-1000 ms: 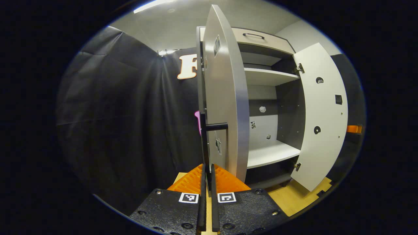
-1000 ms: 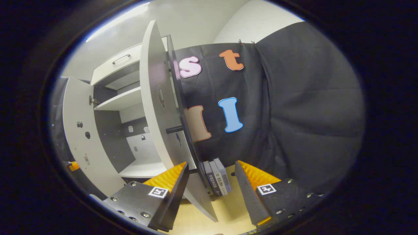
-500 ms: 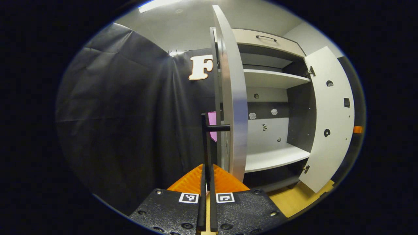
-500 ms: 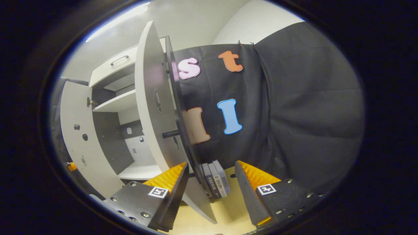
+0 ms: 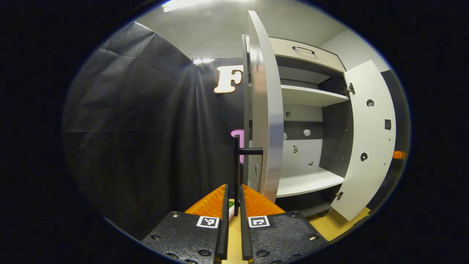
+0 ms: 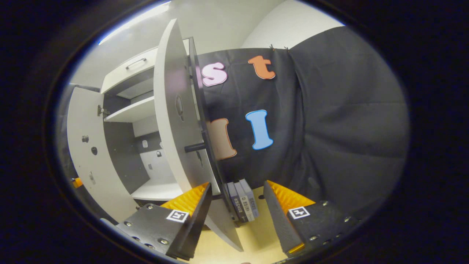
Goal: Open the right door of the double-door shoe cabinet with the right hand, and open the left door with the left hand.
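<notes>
Shoe cabinet (image 5: 307, 99): pale shelves, dark inner walls, drawer on top. Left door (image 5: 264, 121) swung out, seen edge-on, black bar handle (image 5: 237, 165) on its outer face. Right door (image 5: 370, 135) swung wide open, pale inner face showing, hinges visible.

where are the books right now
In the right gripper view, the books stand upright on the wooden floor at lower centre, just right of the open right door and against the black cloth.

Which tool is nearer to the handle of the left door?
Left. The left tool has its fingers around the left door's handle; the right tool is at the right door.
</notes>
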Demonstrator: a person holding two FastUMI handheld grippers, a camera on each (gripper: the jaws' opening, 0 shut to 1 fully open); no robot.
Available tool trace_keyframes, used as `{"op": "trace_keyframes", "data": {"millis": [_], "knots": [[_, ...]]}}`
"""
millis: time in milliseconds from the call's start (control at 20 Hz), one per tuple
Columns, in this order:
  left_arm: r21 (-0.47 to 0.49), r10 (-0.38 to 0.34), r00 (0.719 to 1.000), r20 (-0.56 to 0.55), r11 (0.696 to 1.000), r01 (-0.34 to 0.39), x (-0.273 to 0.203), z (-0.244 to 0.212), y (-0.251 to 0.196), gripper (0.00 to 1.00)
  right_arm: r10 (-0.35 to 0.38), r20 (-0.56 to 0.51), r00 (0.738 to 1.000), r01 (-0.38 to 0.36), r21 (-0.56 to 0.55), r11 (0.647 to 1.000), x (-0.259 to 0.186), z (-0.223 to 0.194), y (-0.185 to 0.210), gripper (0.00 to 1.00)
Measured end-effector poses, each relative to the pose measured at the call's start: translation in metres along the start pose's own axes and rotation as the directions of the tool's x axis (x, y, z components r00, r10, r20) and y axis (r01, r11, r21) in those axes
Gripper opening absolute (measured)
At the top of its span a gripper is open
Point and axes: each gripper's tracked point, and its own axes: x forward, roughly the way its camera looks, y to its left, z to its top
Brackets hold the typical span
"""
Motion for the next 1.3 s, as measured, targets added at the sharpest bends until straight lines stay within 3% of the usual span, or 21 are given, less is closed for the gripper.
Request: {"op": "trace_keyframes", "data": {"millis": [50, 150, 250, 300, 350, 500, 550, 600, 650, 700, 800, 900, 1050, 1300], "knots": [[0.011, 0.025, 1.000, -0.005, 1.000, -0.025, 0.001, 0.001, 0.006, 0.28, -0.011, 0.004, 1.000, 0.011, -0.005, 1.000, -0.002, 0.001, -0.002, 0.84], [0.017, 0.067, 0.998, -0.015, 0.998, -0.066, -0.005, 0.000, 0.018, 0.53, -0.044, 0.018, 0.999, 0.045, -0.023, 0.999, -0.004, 0.002, -0.008, 0.80], [-0.019, 0.084, 0.996, -0.014, 0.996, -0.085, -0.008, 0.004, 0.022, 0.82, -0.076, 0.035, 0.996, 0.078, -0.041, 0.996, -0.009, 0.004, -0.014, 0.99], [-0.045, 0.086, 0.996, -0.011, 0.995, -0.086, -0.008, 0.006, 0.024, 0.88, -0.084, 0.045, 0.995, 0.086, -0.049, 0.995, -0.013, 0.006, -0.014, 1.00], [-0.069, 0.086, 0.996, -0.006, 0.994, -0.086, -0.011, 0.008, 0.023, 0.94, -0.092, 0.053, 0.994, 0.095, -0.063, 0.993, -0.017, 0.009, -0.013, 0.94], [-0.064, 0.089, 0.996, 0.012, 0.994, -0.088, -0.020, 0.016, 0.025, 0.96, -0.108, 0.080, 0.991, 0.119, -0.140, 0.983, -0.034, 0.018, -0.007, 0.99], [-0.042, 0.089, 0.996, 0.018, 0.995, -0.088, -0.023, 0.020, 0.024, 0.92, -0.109, 0.088, 0.990, 0.123, -0.168, 0.978, -0.041, 0.022, -0.001, 0.94], [-0.023, 0.087, 0.996, 0.029, 0.996, -0.086, -0.026, 0.027, 0.021, 0.92, -0.100, 0.097, 0.990, 0.117, -0.193, 0.974, -0.048, 0.026, 0.008, 0.99], [-0.017, 0.083, 0.996, 0.042, 0.996, -0.082, -0.029, 0.036, 0.015, 0.93, -0.087, 0.103, 0.991, 0.108, -0.218, 0.970, -0.055, 0.029, 0.020, 0.94], [-0.019, 0.074, 0.996, 0.050, 0.997, -0.073, -0.033, 0.044, 0.008, 0.96, -0.078, 0.116, 0.990, 0.104, -0.238, 0.966, -0.062, 0.033, 0.031, 0.99], [-0.037, 0.047, 0.996, 0.073, 0.998, -0.044, -0.041, 0.059, -0.008, 0.93, -0.049, 0.139, 0.989, 0.083, -0.252, 0.964, -0.076, 0.040, 0.059, 1.00], [-0.046, 0.026, 0.995, 0.092, 0.999, -0.021, -0.049, 0.070, -0.023, 0.93, -0.023, 0.152, 0.988, 0.065, -0.276, 0.959, -0.089, 0.045, 0.083, 0.94], [-0.030, -0.041, 0.992, 0.121, 0.999, 0.045, -0.060, 0.083, -0.055, 0.96, 0.054, 0.139, 0.989, -0.011, -0.294, 0.956, -0.092, 0.043, 0.126, 0.96], [0.047, -0.175, 0.970, 0.171, 0.984, 0.169, -0.053, 0.105, -0.115, 0.93, 0.194, 0.120, 0.974, -0.154, -0.282, 0.947, -0.080, 0.042, 0.201, 0.96]]}}
